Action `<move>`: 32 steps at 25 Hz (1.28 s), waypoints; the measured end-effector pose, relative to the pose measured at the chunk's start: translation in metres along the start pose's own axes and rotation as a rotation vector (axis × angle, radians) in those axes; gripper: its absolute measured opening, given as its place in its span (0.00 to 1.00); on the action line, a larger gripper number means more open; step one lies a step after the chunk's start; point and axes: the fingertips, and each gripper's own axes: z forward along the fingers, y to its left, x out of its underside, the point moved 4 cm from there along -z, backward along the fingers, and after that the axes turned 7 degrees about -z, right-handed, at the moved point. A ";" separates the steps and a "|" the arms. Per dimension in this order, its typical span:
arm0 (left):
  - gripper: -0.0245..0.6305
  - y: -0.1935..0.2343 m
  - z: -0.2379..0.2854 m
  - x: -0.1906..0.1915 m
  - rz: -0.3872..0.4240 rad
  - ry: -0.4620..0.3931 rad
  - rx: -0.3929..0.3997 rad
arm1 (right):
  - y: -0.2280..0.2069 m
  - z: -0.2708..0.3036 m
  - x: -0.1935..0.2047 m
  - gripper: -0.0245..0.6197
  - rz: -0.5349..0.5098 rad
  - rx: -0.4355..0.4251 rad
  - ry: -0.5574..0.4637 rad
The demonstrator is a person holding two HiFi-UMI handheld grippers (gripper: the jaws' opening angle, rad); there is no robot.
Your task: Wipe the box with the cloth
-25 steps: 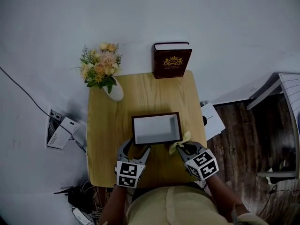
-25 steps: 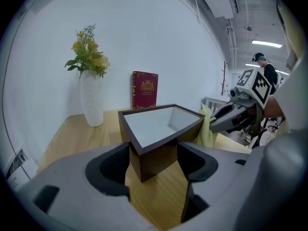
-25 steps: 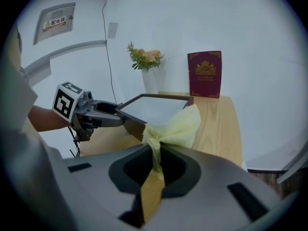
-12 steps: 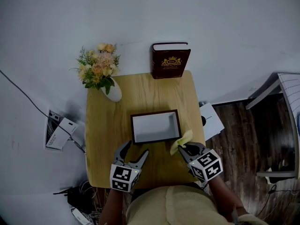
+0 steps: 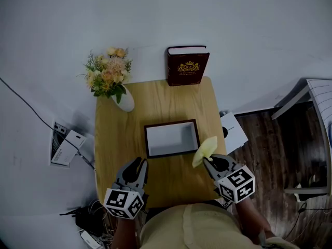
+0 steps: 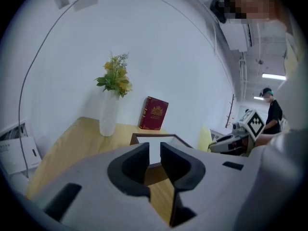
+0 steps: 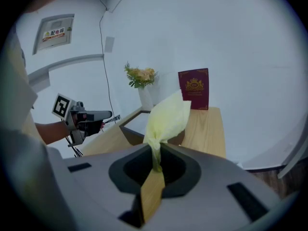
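Note:
A shallow box (image 5: 172, 138) with a dark brown rim and white inside lies in the middle of the wooden table (image 5: 122, 139). My right gripper (image 5: 208, 161) hovers off the box's near right corner, shut on a pale yellow cloth (image 5: 204, 150) that stands up from its jaws (image 7: 156, 159). The cloth (image 7: 167, 118) hangs free of the box. My left gripper (image 5: 137, 164) is in the air near the table's front edge, left of and short of the box. Its jaws (image 6: 154, 153) are closing, a narrow gap between them and nothing in it. Beyond them is the box (image 6: 140, 138).
A white vase of flowers (image 5: 115, 84) stands at the table's far left corner. A dark red book (image 5: 188, 66) stands upright at the far edge. Papers and cables (image 5: 67, 144) lie on the floor at left, a white sheet (image 5: 236, 131) at right.
Both grippers rose and drew back toward me. The left one left the box's near edge, swung left, and its jaws narrowed. The cloth lifted with the right gripper.

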 end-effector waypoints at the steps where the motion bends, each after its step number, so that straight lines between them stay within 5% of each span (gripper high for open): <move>1: 0.15 -0.002 0.000 -0.002 -0.028 -0.010 0.014 | 0.002 -0.001 -0.003 0.10 0.003 -0.002 -0.012; 8: 0.08 -0.014 0.006 -0.002 0.040 0.016 0.030 | 0.014 -0.004 -0.008 0.10 0.015 -0.025 -0.046; 32: 0.07 -0.017 0.007 -0.002 -0.001 -0.021 -0.010 | 0.012 -0.006 -0.006 0.10 0.021 0.041 -0.053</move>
